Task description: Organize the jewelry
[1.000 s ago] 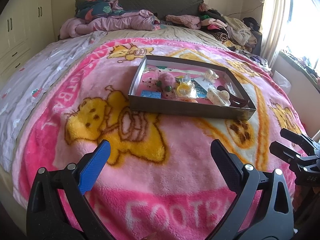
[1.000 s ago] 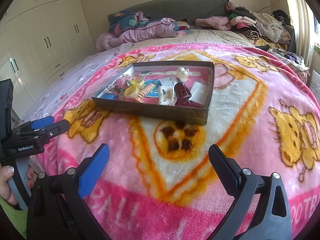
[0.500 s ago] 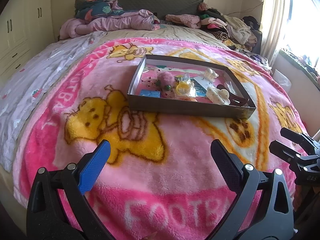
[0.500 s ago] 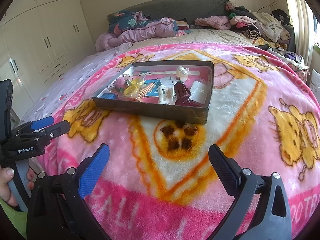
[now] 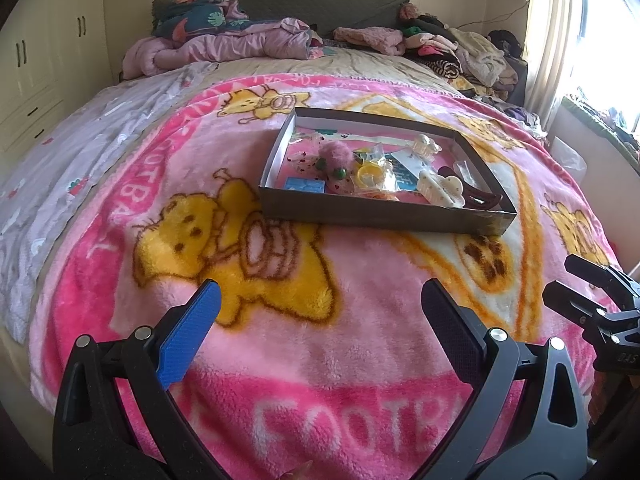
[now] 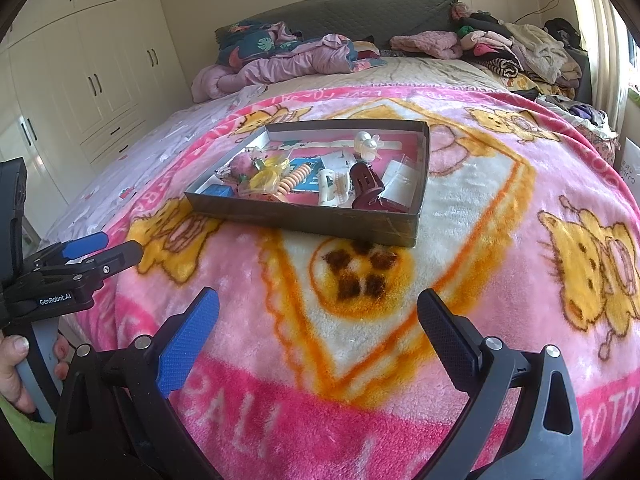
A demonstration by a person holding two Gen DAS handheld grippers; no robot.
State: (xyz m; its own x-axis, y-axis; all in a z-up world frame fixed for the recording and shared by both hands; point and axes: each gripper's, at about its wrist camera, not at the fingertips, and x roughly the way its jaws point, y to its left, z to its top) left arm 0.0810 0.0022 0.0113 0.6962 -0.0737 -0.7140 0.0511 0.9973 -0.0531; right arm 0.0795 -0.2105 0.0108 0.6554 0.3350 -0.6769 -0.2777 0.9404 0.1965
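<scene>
Broadly, the scene is a bedroom: a bed [image 5: 80, 168] covered by a fluffy pink blanket [image 5: 320, 340] printed with yellow cartoon bears, cream wardrobe doors [image 6: 92, 72] along one wall, a curtained window [image 5: 560, 28] on the other side, and heaps of clothes [image 6: 520, 48] and a crumpled purple quilt [image 5: 240, 44] near the dark headboard [image 6: 360, 12]. On the blanket, about mid-bed, lies a shallow dark cardboard tray [image 5: 380, 218] holding the jewelry and hair things: a cream claw clip [image 5: 440, 190], a maroon claw clip [image 6: 366, 188], a yellow ring-shaped piece [image 5: 368, 174], a fuzzy pink pom-pom [image 5: 334, 152] and a small blue box [image 5: 304, 184]. The left gripper [image 5: 320, 312] hovers over the blanket short of the tray, its jaws spread wide and holding nothing. The right gripper [image 6: 318, 314] hangs likewise above the blanket, jaws wide apart, empty and touching nothing. A hand [image 6: 16, 372] grips the left gripper's handle.
</scene>
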